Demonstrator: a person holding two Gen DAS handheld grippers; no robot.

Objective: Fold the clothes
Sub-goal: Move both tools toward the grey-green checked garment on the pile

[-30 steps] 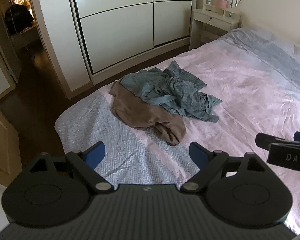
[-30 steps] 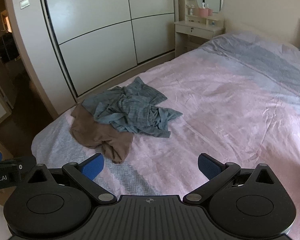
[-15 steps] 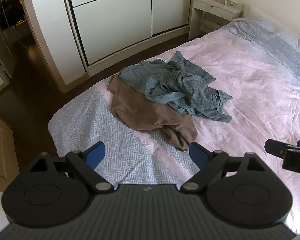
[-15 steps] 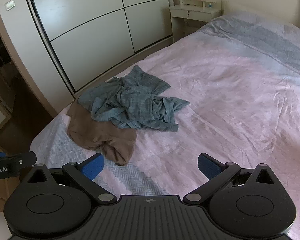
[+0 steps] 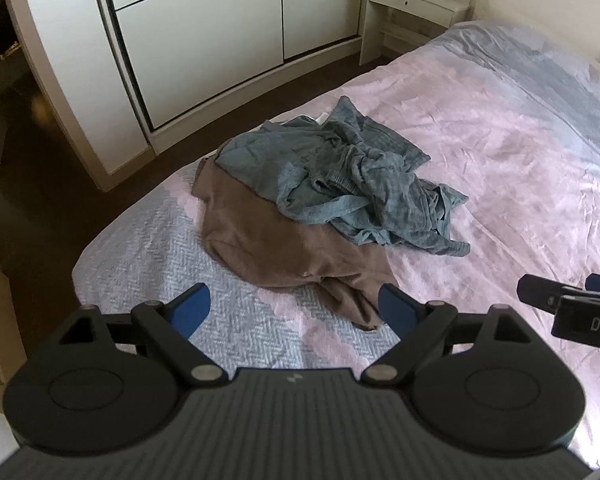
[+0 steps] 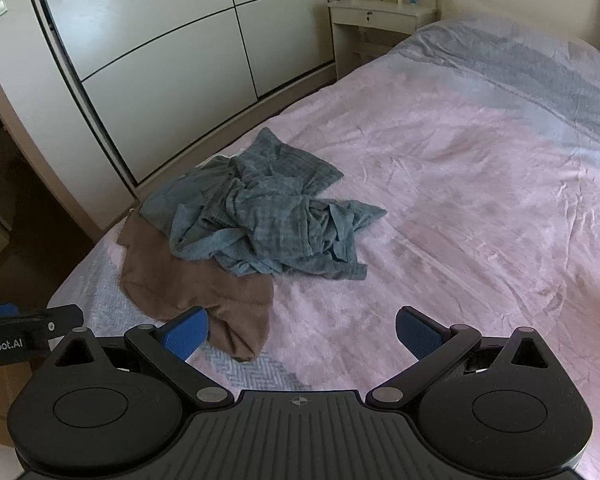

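Observation:
A crumpled grey-blue garment (image 5: 352, 184) (image 6: 268, 220) lies heaped on a brown garment (image 5: 272, 244) (image 6: 188, 284) near the foot corner of the pink bed (image 5: 520, 168) (image 6: 480, 200). My left gripper (image 5: 294, 312) hovers open just short of the brown garment's near end, nothing between its blue pads. My right gripper (image 6: 302, 332) is open too, its left pad over the brown garment's near tip. Each gripper's tip shows at the edge of the other's view.
A white sliding wardrobe (image 5: 204, 32) (image 6: 160, 48) runs along the bed's far side across a strip of dark floor (image 5: 40, 160). A white dressing table (image 5: 412, 4) (image 6: 376, 20) stands by the head end. A doorway opens at far left.
Both grippers have moved forward and down toward the pile of clothes, which now looks larger and nearer. Both stay open; the clothes have not moved.

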